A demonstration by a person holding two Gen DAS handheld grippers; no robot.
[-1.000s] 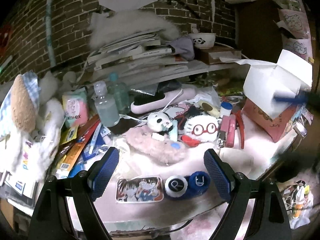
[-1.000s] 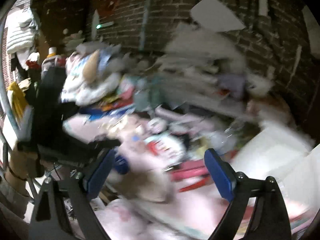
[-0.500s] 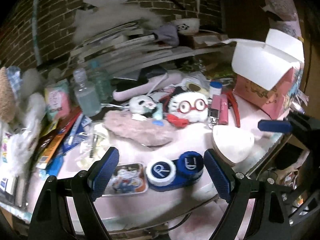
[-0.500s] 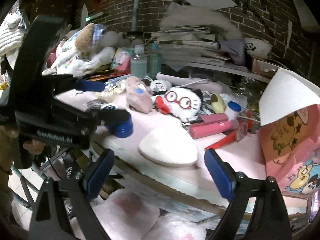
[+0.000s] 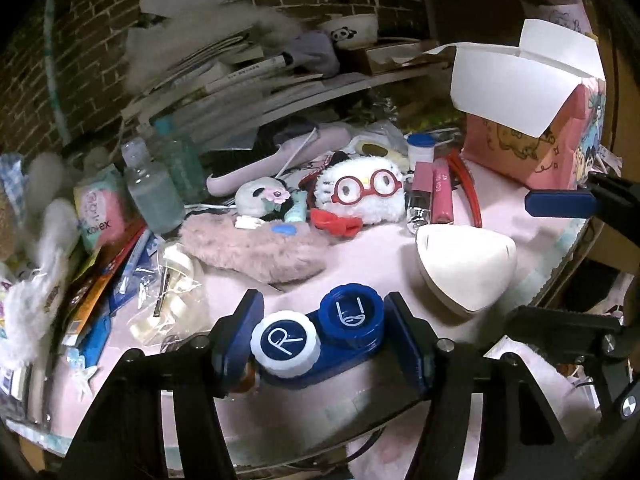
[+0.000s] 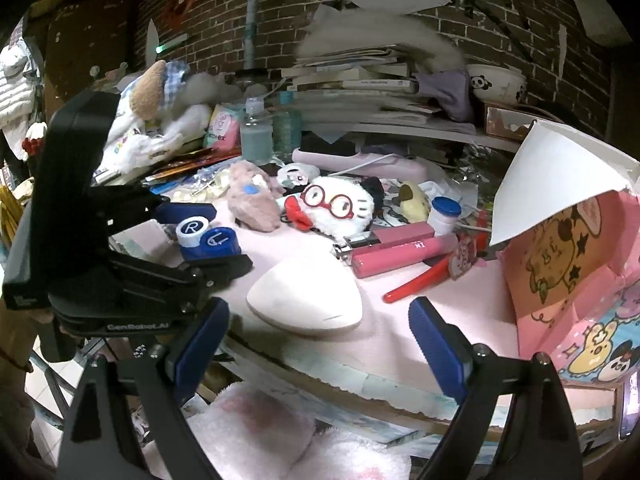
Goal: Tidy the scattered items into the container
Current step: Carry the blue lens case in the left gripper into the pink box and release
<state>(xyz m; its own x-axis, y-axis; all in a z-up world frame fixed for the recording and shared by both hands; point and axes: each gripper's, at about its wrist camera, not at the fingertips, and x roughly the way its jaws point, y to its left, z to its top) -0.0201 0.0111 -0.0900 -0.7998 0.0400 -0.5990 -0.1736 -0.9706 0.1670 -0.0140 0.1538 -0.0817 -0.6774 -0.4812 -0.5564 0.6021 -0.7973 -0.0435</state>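
A: What is the left tool (image 5: 324, 334) doing?

B: Its jaws are closing, with the blue plastic contact lens case (image 5: 320, 336) between them, one white cap marked R and one blue cap marked L. The left pad (image 5: 240, 332) sits just beside the white cap. I cannot tell whether the pads press on the case at this moment. The case's underside and near edge are hidden behind the fingers.

A: Where does the case lie?

B: Near the front edge of the pink tabletop (image 5: 360, 252), just left of a cream rounded-triangle plastic shell (image 5: 466, 266).

A: And the right tool (image 6: 318, 334)?

B: Spread wide, nothing between its pads. It hovers at the tabletop's front edge, with the cream shell (image 6: 308, 300) just beyond it and the lens case (image 6: 210, 238) off to the left, inside the left tool (image 6: 208, 236).

A: The container?

B: A pink cartoon-printed cardboard box (image 5: 532, 132) with white flaps up stands at the far right, well apart from the case. Its inside is hidden, and in the right view the box (image 6: 576, 264) is cut off by the frame.

A: Anything else?

B: A white plush with red glasses (image 5: 362, 194) lies behind the shell. The clutter at far left is too blurred to make out.
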